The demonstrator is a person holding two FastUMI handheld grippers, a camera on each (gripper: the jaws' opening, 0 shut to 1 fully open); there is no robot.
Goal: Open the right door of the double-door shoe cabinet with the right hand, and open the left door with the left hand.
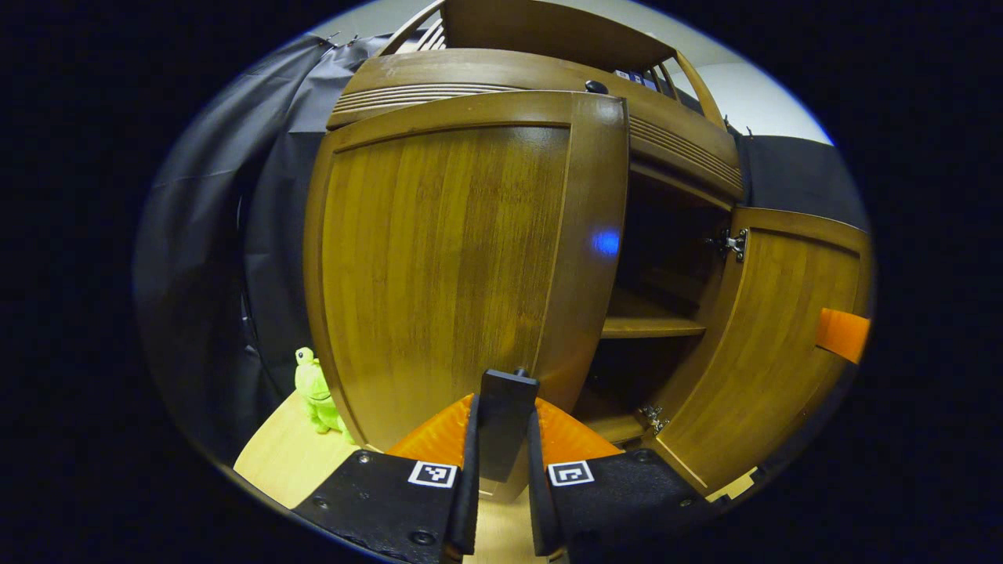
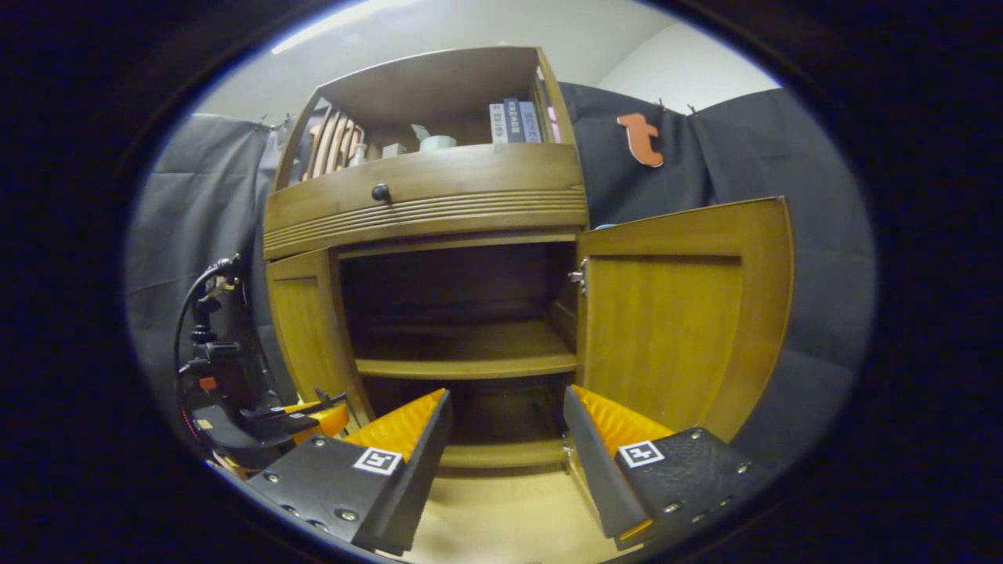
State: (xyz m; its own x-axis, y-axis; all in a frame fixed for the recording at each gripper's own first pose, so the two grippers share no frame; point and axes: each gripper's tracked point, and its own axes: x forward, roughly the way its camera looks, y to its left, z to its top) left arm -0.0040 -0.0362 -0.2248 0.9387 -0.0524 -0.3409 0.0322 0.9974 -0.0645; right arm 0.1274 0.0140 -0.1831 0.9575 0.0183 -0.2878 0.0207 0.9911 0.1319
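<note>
The wooden shoe cabinet (image 2: 427, 204) has its right door (image 2: 674, 313) swung wide open, showing dark shelves (image 2: 462, 364). The left door (image 1: 447, 266) stands partly open, its free edge pulled out from the cabinet. My left gripper (image 1: 505, 415) is shut on the dark handle (image 1: 508, 407) at that door's lower edge. In the right gripper view the left door (image 2: 302, 337) appears edge-on, with the left gripper (image 2: 274, 427) at its foot. My right gripper (image 2: 508, 395) is open in front of the cabinet's lower opening, with nothing between its fingers.
A green plush toy (image 1: 316, 392) sits on the light wooden floor (image 1: 282, 462) left of the cabinet. A drawer with a black knob (image 2: 381, 192) and an upper shelf with books (image 2: 513, 121) top the cabinet. Black cloth hangs behind and beside it.
</note>
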